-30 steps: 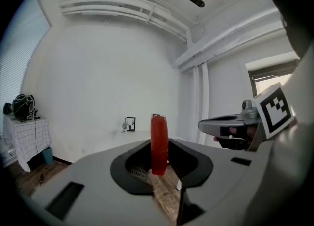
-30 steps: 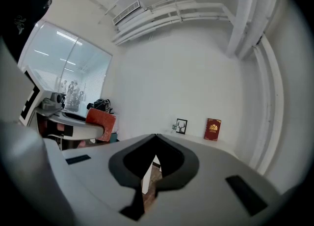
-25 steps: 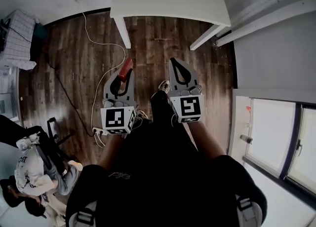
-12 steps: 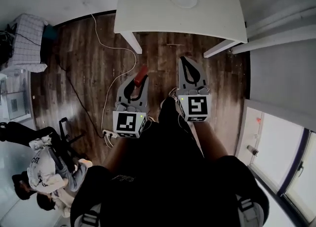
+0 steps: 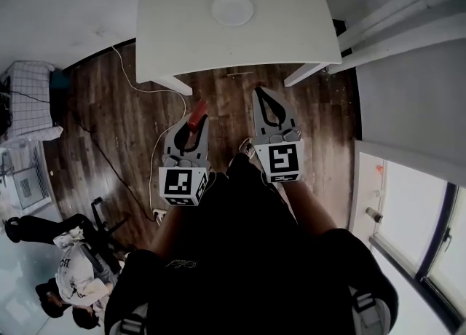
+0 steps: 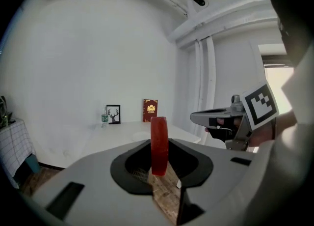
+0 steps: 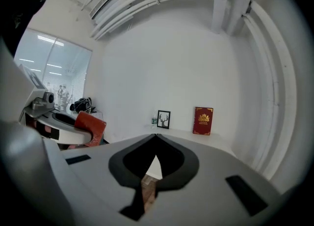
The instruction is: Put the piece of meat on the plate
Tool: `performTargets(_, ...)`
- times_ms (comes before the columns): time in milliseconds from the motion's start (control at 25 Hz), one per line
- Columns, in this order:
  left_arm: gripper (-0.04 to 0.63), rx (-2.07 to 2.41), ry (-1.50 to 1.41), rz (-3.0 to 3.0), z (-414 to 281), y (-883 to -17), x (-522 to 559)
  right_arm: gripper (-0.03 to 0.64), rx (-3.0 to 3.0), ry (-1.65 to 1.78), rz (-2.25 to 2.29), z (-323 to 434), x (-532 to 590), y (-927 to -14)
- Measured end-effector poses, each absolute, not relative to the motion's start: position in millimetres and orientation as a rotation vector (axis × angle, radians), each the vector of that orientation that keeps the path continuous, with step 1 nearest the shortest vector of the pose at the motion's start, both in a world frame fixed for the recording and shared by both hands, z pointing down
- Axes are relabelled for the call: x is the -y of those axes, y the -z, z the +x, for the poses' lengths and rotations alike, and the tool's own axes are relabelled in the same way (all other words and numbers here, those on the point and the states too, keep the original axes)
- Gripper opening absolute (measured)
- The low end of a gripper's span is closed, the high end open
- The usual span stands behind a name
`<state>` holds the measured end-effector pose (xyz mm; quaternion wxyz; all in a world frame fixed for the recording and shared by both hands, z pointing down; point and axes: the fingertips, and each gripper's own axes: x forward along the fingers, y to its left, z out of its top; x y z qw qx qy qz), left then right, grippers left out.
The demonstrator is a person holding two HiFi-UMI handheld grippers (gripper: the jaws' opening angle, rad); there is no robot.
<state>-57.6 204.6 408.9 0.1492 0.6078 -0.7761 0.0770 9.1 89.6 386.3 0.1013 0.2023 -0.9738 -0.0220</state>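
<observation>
Transport stage of the task, judged from the layout. Piece of meat (image 6: 158, 144) is clamped on edge between the jaws of the left gripper (image 5: 192, 121) and held above the wooden floor (image 5: 95, 129), just short of the table (image 5: 291, 35) at its near edge. Right gripper (image 7: 156, 136) is alongside, equally short of the table; its jaws meet at the tips and nothing lies between them. Plate (image 5: 232, 9) sits on the table toward its far side, bare and well apart from the meat.

The next move probably calls for a forward reach over the table's near edge, a descent above the plate, and a release. Because the slab stands on edge in the grip, it may need tilting to land flat rather than topple.

Materials and shapes:
- **Meat:** a red, flat-sided slab with a rounded upper end and a smooth, dull surface.
- **Plate:** small, round, shallow and white, showing little contrast against the matt white table.
- **Grippers:** grey moulded shells with black inner linings, tapering to narrow tips.
- **Floor:** dark, glossy planks.
- **At the table's far edge:** a bottle (image 6: 104, 117), a framed picture (image 6: 113, 114) and a red book (image 6: 150, 110).
</observation>
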Motion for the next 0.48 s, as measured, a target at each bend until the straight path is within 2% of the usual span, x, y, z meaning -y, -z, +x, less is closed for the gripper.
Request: performTargets(480, 0.089, 2.146, -0.294, 1.874, -49.7, -408.6, -109.8, 0.021, 2.883, 0.020, 0.675, 29.7, -13.6, -386.8)
